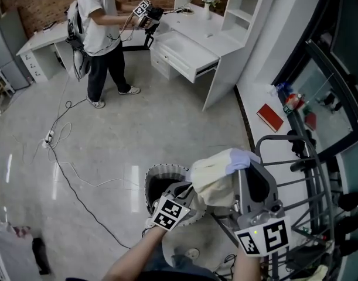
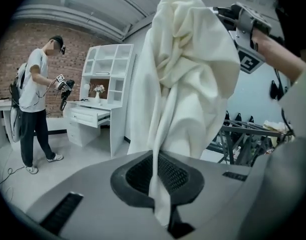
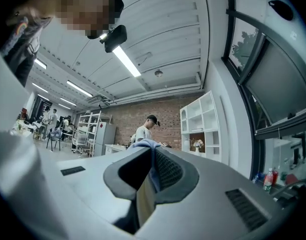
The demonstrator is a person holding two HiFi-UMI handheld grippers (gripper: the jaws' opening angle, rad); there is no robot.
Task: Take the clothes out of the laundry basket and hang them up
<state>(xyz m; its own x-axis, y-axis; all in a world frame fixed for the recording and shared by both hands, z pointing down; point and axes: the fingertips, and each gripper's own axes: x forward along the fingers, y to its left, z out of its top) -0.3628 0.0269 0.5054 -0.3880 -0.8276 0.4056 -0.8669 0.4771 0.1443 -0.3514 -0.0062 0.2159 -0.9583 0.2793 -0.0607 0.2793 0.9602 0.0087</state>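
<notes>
A cream garment with a pale blue edge hangs bunched between my two grippers, above the round laundry basket. My left gripper is shut on a lower fold of it; in the left gripper view the cream cloth runs down into the pinched jaws of the left gripper. My right gripper is shut on the garment's upper edge, and the right gripper view shows blue and cream fabric clamped between its jaws. The right gripper also shows at the top of the left gripper view.
A metal drying rack stands close on the right. A person with grippers stands by a white desk with an open drawer. A cable trails over the floor. A red book lies near the window wall.
</notes>
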